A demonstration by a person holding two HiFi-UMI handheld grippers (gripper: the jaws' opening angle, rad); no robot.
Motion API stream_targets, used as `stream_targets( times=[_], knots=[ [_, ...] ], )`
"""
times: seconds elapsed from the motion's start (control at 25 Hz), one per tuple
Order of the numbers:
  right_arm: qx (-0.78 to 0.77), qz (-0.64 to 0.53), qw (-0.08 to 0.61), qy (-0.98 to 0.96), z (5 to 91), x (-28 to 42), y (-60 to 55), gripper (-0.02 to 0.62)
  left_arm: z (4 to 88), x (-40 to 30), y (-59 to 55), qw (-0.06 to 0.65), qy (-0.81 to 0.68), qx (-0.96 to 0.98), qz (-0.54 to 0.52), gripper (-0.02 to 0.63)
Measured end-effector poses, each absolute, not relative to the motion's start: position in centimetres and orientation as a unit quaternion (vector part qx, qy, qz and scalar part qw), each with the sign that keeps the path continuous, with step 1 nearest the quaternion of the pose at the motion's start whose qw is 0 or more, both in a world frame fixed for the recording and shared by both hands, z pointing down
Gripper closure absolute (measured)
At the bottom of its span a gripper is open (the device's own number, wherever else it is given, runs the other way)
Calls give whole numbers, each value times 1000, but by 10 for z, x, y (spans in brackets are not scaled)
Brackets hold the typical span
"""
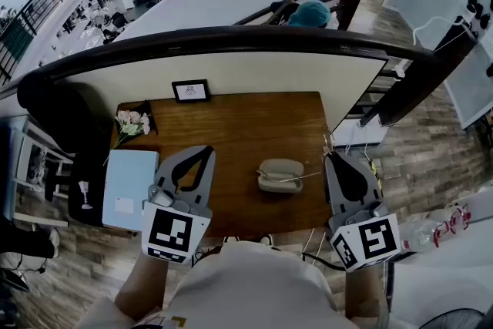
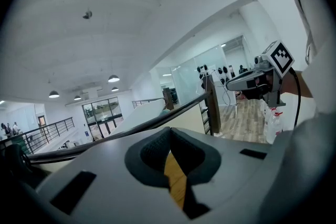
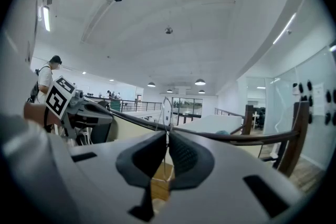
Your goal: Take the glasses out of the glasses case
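Note:
A beige glasses case (image 1: 280,175) lies on the brown table (image 1: 246,123), near its front edge. Thin wire glasses (image 1: 296,178) stretch from over the case to my right gripper (image 1: 330,158), which is shut on them just right of the case. In the right gripper view the wire frame (image 3: 165,107) sticks up from between the closed jaws of the right gripper (image 3: 167,136). My left gripper (image 1: 206,152) hovers left of the case, shut with nothing in it. In its own view the left gripper (image 2: 169,134) shows jaws that meet at the tips.
At the back of the table stands a small framed picture (image 1: 190,91). Flowers (image 1: 131,123) lie at its left edge, and a light blue box (image 1: 129,189) sits front left. A dark curved railing (image 1: 231,36) runs behind the table. Clear bottles (image 1: 443,231) stand to the right.

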State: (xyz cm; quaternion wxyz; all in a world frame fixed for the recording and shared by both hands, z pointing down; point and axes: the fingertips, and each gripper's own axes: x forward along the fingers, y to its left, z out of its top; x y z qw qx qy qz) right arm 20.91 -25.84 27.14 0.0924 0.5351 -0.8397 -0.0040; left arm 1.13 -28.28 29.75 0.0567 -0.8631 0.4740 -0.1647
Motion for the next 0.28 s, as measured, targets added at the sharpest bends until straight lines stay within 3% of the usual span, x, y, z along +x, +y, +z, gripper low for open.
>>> stream_targets(
  times=[0.28],
  knots=[
    [539, -6, 95, -837, 273, 211, -255, 575, 301, 11, -281, 56, 472, -864, -167, 604]
  ],
)
